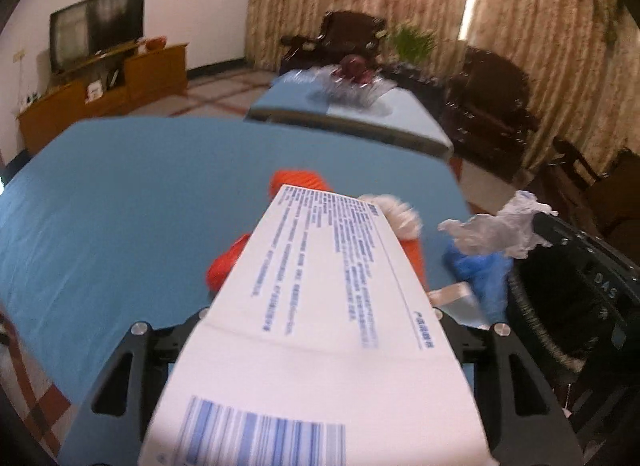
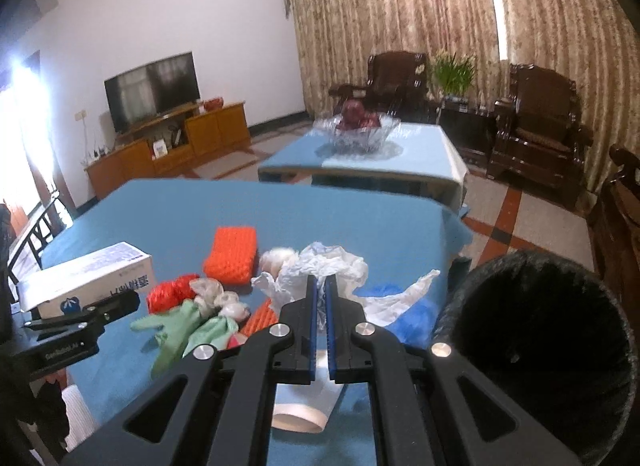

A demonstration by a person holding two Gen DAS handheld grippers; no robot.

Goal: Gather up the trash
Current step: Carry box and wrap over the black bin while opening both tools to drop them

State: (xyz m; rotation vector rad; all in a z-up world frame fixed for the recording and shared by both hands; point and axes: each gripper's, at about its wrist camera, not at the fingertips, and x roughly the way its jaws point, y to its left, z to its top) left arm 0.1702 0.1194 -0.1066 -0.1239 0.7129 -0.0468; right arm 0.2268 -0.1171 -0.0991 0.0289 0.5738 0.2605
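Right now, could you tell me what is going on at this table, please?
A person is clearing trash off the blue-covered table with a gripper in each hand. The left gripper holds a white printed carton above the cloth. The right gripper is shut on a crumpled white plastic bag, close to the black bin at the table's right edge. Orange foam nets, green gloves, a blue bag and a white cup are not yet collected.

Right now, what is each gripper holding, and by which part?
Left gripper: the white printed box, clamped across one end. Right gripper: the crumpled white plastic bag, pinched at a fold near its middle.
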